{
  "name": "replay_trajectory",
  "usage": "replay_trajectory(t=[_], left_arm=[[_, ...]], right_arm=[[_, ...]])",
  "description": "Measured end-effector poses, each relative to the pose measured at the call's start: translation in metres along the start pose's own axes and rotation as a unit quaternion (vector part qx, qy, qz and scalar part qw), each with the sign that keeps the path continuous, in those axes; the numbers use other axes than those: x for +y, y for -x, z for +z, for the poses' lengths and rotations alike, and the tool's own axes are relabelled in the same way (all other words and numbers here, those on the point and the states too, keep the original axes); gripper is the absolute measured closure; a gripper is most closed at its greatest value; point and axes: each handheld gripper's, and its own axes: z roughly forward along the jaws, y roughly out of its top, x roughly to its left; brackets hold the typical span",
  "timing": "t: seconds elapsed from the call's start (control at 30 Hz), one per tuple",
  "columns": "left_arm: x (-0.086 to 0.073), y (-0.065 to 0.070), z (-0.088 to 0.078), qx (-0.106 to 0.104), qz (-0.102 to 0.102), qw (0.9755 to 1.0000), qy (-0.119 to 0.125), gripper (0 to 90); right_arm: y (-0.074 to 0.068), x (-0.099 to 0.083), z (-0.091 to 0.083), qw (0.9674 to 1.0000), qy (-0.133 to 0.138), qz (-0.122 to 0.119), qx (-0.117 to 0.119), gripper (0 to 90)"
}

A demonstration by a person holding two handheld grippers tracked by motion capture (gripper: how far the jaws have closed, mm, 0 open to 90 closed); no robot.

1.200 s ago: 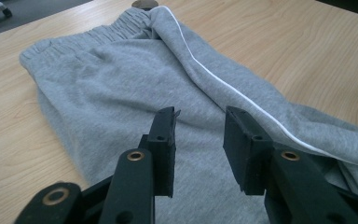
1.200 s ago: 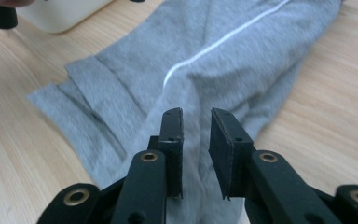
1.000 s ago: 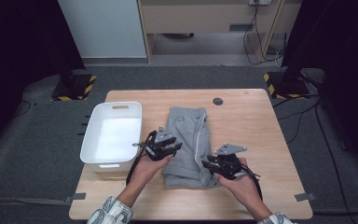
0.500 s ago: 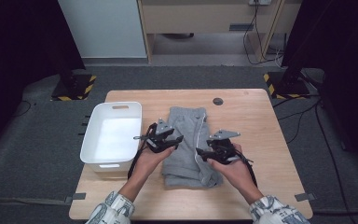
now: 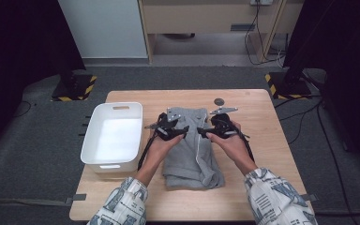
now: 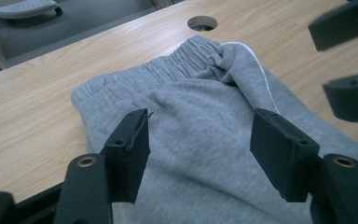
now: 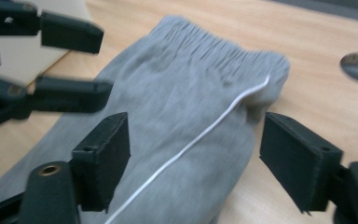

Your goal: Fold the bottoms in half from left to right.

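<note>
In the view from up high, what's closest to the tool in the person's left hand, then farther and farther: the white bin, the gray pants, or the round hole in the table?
From the left tool:
1. Gray pants, right under it.
2. White bin, beside it on the table's left side.
3. Round hole, over toward the table's far edge, past the right tool.

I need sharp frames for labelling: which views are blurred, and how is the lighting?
Right gripper view: motion-blurred, the grey trousers smeared. Left gripper view: sharp on the waistband. High view: the table evenly lit, the surroundings dark.
</note>
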Motion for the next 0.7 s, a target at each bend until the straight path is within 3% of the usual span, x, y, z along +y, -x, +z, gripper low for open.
replay_trajectory(t=[0.2,0.37,0.57,0.7], left_arm=[[0.009,-0.009,0.009,0.029,-0.013,0.9995,0.0,35.9],[0.013,-0.019,0.015,0.044,-0.028,0.9986,-0.004,35.9],[0.012,-0.025,0.024,0.057,-0.044,0.9974,-0.001,35.7],[0.006,-0.029,0.035,0.06,-0.052,0.9967,-0.017,35.4]], right_arm=[[0.014,0.014,0.015,0.9998,0.012,0.006,-0.016,26.2],[0.024,0.018,0.026,0.9992,0.02,0.031,-0.017,30.6],[0.029,0.015,0.039,0.9991,-0.002,0.033,-0.024,28.6],[0.031,0.017,0.044,0.9989,-0.007,0.032,-0.033,28.3]])
